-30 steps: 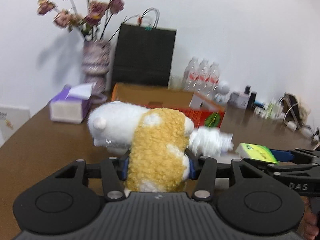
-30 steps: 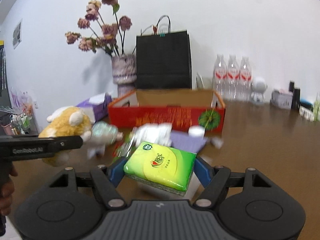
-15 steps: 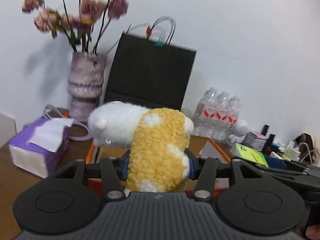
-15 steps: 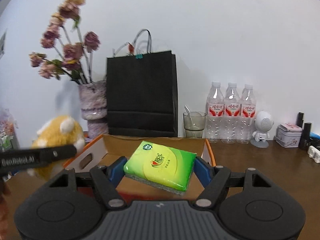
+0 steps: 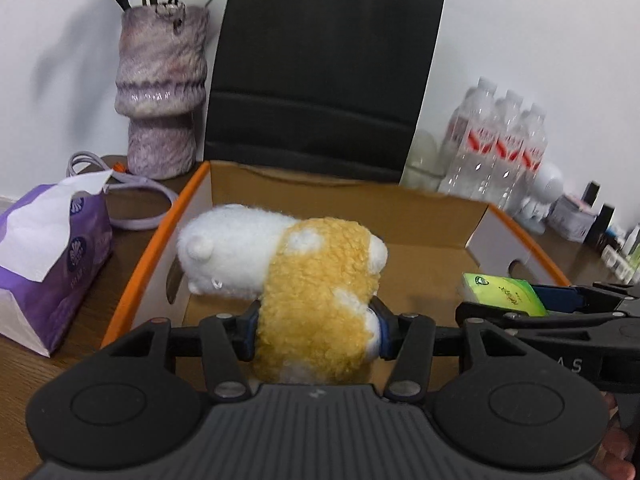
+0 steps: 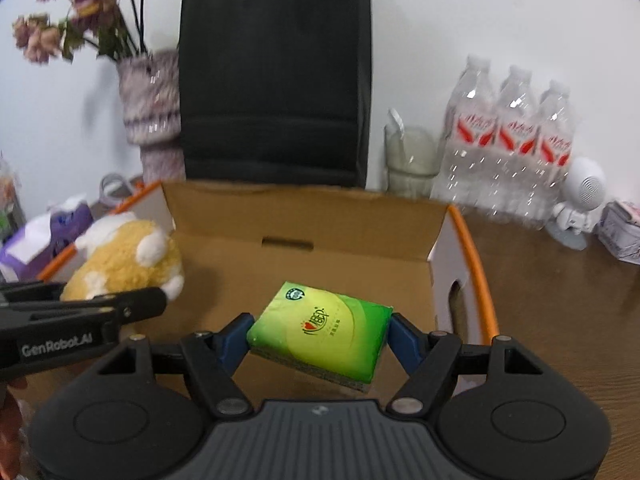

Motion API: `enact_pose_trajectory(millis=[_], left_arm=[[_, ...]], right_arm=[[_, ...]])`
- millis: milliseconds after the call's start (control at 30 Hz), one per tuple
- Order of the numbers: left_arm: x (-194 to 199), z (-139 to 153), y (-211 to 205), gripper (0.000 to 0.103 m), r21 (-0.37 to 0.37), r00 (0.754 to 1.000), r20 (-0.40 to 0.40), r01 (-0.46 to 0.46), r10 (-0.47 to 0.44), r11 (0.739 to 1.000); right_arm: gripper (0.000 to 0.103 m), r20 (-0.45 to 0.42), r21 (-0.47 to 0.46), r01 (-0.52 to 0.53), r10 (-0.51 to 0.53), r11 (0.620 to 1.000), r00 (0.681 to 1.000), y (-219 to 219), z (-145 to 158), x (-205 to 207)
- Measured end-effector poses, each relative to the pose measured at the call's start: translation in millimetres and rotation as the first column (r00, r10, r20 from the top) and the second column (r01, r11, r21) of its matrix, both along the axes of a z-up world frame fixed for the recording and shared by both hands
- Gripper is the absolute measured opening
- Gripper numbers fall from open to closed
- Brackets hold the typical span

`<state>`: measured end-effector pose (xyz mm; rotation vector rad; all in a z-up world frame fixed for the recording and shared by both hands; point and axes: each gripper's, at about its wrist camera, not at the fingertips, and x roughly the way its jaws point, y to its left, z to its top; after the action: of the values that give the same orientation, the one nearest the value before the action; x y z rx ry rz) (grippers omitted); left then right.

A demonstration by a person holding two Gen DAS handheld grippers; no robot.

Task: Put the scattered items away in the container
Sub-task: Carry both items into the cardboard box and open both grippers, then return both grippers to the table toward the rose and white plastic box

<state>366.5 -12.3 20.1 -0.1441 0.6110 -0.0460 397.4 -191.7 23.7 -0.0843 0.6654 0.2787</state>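
- The open cardboard box [image 5: 420,208] with orange rims is seen below both grippers;
- the plush toy [image 5: 304,280] is clamped by the left gripper [image 5: 316,330] above the box's left part;
- the green tissue pack [image 6: 320,330] is pinched by the right gripper [image 6: 320,338] over the box floor.

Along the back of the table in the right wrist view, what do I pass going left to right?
Vase → black paper bag → glass → water bottles → white robot figure.
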Motion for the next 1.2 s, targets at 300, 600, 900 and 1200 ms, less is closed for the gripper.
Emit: enact_pose_trajectory(millis=[300, 600, 900, 1200], left_arm=[[-11, 16, 6, 0.103, -0.006, 0.998, 0.064, -0.019, 0.020, 1.000], [-32, 47, 12, 0.103, -0.030, 0.991, 0.136, -0.004, 0.008, 1.000], [-86, 73, 48, 0.103, -0.059, 0.975, 0.221, -0.006, 0.019, 0.998], [-148, 47, 76, 0.103, -0.030, 0.987, 0.160, -0.011, 0.016, 0.999]], right_arm=[[0.096, -0.032, 0.046, 0.032, -0.030, 0.998, 0.999, -11, 7, -3], [0.102, 0.053, 0.085, 0.022, -0.026, 0.996, 0.998, -18, 42, -26], [0.103, 0.131, 0.098, 0.007, -0.020, 0.995, 0.991, -41, 68, -73], [0.103, 0.096, 0.078, -0.011, 0.003, 0.997, 0.995, -61, 49, -136]])
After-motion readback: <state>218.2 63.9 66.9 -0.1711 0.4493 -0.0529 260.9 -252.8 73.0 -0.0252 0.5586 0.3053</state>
